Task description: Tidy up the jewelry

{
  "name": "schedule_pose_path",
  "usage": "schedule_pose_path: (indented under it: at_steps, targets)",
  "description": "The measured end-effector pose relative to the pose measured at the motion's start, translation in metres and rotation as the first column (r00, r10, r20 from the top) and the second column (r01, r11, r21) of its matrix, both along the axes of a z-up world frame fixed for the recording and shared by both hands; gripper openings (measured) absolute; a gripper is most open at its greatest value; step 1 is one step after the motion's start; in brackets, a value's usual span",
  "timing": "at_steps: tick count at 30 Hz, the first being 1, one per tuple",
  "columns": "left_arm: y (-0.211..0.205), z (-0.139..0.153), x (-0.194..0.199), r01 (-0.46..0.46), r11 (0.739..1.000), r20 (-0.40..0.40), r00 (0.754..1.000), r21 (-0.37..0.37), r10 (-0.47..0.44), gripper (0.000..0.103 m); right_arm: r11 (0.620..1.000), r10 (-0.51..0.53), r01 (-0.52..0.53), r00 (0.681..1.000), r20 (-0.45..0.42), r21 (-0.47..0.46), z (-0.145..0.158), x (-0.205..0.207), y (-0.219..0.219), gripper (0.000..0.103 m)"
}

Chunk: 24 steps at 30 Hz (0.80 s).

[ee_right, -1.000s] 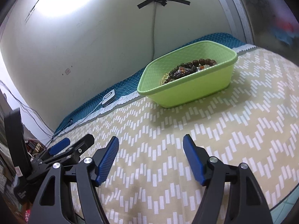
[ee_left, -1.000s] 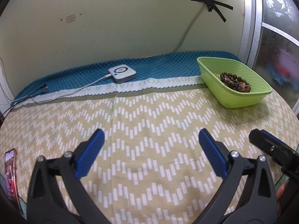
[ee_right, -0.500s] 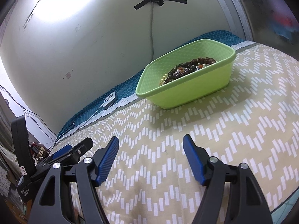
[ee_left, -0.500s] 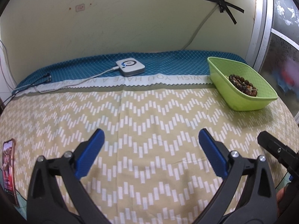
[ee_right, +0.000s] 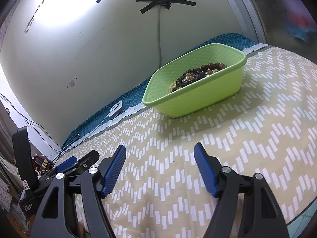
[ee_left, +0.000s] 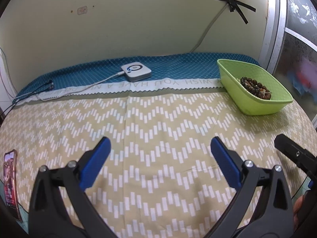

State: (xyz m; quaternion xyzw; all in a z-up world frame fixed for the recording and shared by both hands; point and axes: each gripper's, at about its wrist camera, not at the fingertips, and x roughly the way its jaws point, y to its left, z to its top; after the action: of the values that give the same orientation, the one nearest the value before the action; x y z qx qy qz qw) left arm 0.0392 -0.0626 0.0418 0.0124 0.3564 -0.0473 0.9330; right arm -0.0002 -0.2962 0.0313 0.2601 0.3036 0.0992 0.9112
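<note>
Since both the left gripper (ee_left: 159, 158) and right gripper (ee_right: 159, 166) gape empty, approach the beaded bracelets (ee_right: 195, 75) in the green basket (ee_right: 198, 103) at one o'clock from above.

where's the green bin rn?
Green bin sits far right in the left wrist view, on the patterned cloth beside the blue strip, beads inside.

Patterned cloth (ee_left: 158, 119) under green basin (ee_left: 257, 103)

Grey zigzag-edged band (ee_left: 158, 85) across the blue-and-beige patterned cloth — upside-down lettering, "WISH YOU HAVE A NICE" legible. Black plastic handle (ee_right: 27, 204) of left gripper — "Data Acquisition System".
</note>
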Motion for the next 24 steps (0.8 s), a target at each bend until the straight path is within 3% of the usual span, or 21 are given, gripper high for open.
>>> schedule_pose_path:
  at_steps: [9, 17, 24]
  targets:
    - [0.007, 0.001, -0.002, -0.06, 0.998, 0.015, 0.998, -0.005, 0.06, 0.097, 1.0, -0.001, 0.001, 1.0, -0.001, 0.018, -0.001, -0.001, -0.004, 0.047]
    - [0.005, 0.009, -0.015, -0.107, 0.994, 0.097, 0.99, 0.024, 0.105, 0.097, 1.0, -0.003, 0.004, 1.0, -0.005, 0.029, -0.002, 0.001, -0.007, 0.047]
    - [-0.002, 0.008, -0.012, -0.097, 0.992, 0.074, 0.993, 0.084, 0.091, 0.097, 0.999, -0.001, 0.002, 1.0, -0.009, 0.035, -0.003, 0.002, -0.007, 0.047]
